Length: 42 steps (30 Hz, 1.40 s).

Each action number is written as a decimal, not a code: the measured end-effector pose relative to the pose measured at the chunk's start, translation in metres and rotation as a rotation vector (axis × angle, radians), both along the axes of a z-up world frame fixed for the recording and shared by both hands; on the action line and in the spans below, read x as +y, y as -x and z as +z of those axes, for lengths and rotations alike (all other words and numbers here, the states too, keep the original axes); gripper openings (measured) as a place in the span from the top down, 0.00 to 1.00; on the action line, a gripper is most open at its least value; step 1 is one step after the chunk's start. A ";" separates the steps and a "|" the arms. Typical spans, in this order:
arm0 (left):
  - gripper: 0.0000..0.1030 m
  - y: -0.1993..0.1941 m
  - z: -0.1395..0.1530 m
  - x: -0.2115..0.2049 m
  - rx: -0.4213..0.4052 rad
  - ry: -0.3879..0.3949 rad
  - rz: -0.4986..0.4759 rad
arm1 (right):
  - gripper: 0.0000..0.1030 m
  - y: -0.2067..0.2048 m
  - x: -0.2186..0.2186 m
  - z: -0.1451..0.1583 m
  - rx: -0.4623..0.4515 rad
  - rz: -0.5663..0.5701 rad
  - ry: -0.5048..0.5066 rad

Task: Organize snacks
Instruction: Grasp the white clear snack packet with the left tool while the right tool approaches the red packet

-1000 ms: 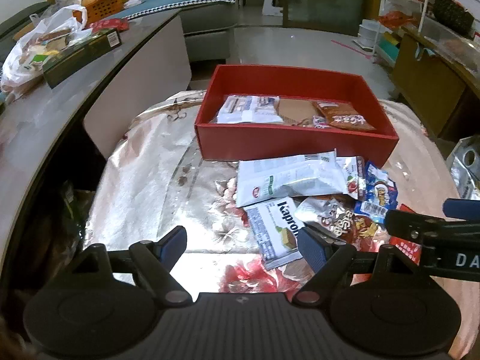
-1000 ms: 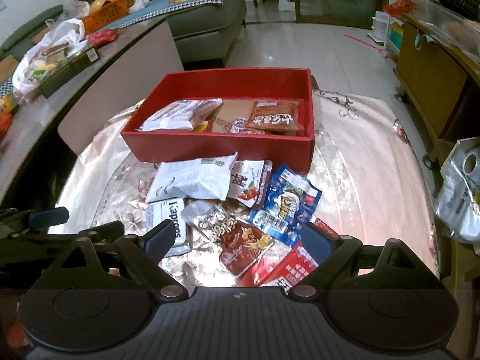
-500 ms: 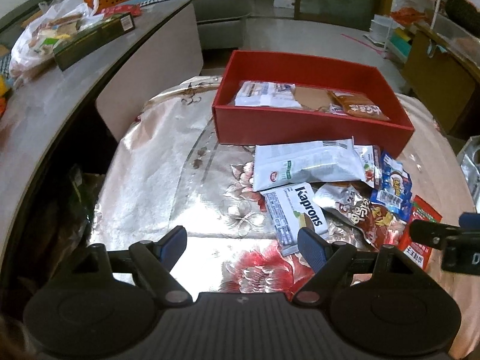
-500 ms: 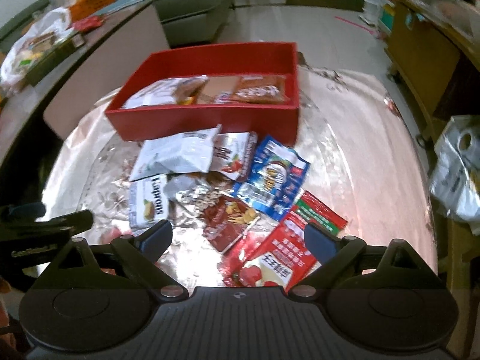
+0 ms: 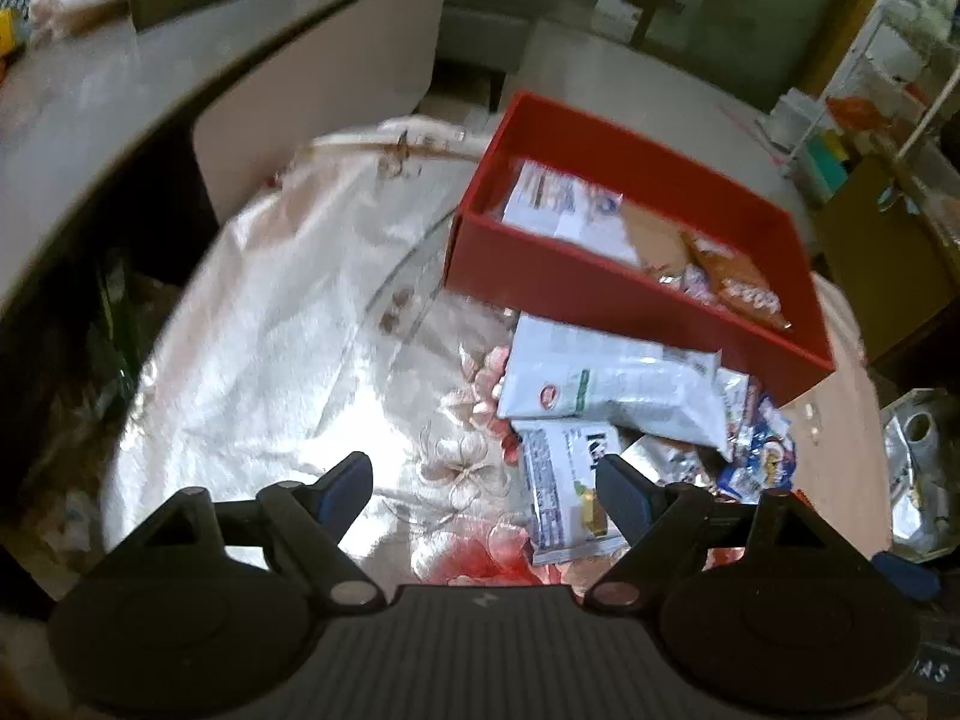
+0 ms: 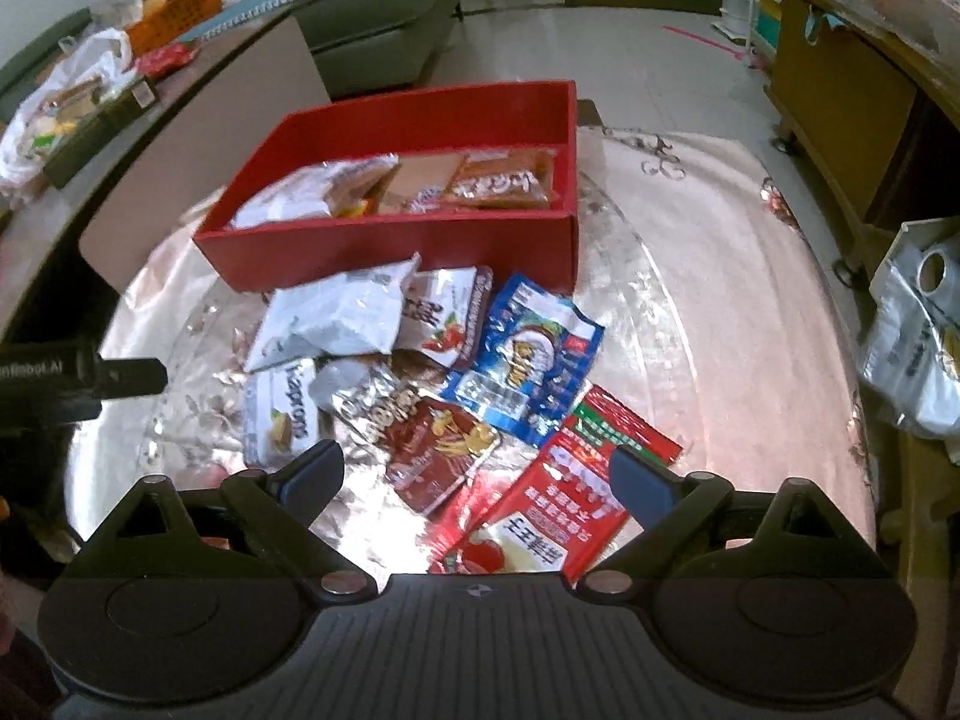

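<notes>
A red box [image 6: 420, 252] [image 5: 600, 294] sits at the back of the table, with several snack packets inside. In front of it lies a loose pile: a white bag [image 6: 342, 318] [image 5: 612, 384], a Kaprons wafer pack [image 6: 282, 414] [image 5: 558, 492], a blue packet [image 6: 528, 360], a dark red stick-snack packet [image 6: 438, 450] and a red packet [image 6: 558, 510]. My right gripper [image 6: 477, 477] hovers open above the two red packets. Off the pile's left edge, my left gripper [image 5: 483, 486] [image 6: 78, 372] is open and empty, its right finger over the wafer pack.
A shiny floral cloth [image 5: 288, 324] covers the table. A curved grey counter [image 6: 180, 114] [image 5: 120, 90] with bags and boxes runs along the left. A wooden cabinet [image 6: 840, 102] and a white bag [image 6: 918, 330] stand to the right.
My left gripper has shifted left of the pile and rolled, so its view now tilts. The right gripper's fingers have spread a little wider, and it stays over the red packets.
</notes>
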State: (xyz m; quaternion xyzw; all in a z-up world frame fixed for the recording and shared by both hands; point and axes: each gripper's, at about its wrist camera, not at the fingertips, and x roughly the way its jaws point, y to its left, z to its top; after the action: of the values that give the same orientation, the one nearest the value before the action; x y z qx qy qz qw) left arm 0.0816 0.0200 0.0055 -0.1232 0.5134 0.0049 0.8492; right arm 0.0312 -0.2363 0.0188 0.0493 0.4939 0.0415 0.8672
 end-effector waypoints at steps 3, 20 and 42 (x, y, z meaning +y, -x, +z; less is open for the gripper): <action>0.26 -0.011 -0.008 -0.008 0.025 0.000 -0.004 | 0.05 -0.001 -0.002 -0.001 0.010 0.001 -0.011; 0.26 -0.097 -0.034 -0.111 -0.072 -0.146 -0.426 | 0.02 -0.001 -0.026 -0.007 0.039 -0.002 -0.057; 0.14 -0.026 -0.025 -0.035 0.084 0.089 -0.319 | 0.00 0.000 -0.030 0.003 0.022 0.019 -0.143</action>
State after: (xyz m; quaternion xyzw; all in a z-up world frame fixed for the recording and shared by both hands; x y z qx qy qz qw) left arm 0.1074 -0.0147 -0.0197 -0.0772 0.5612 -0.1476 0.8108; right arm 0.0313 -0.2661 0.0217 0.1068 0.4997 0.0842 0.8555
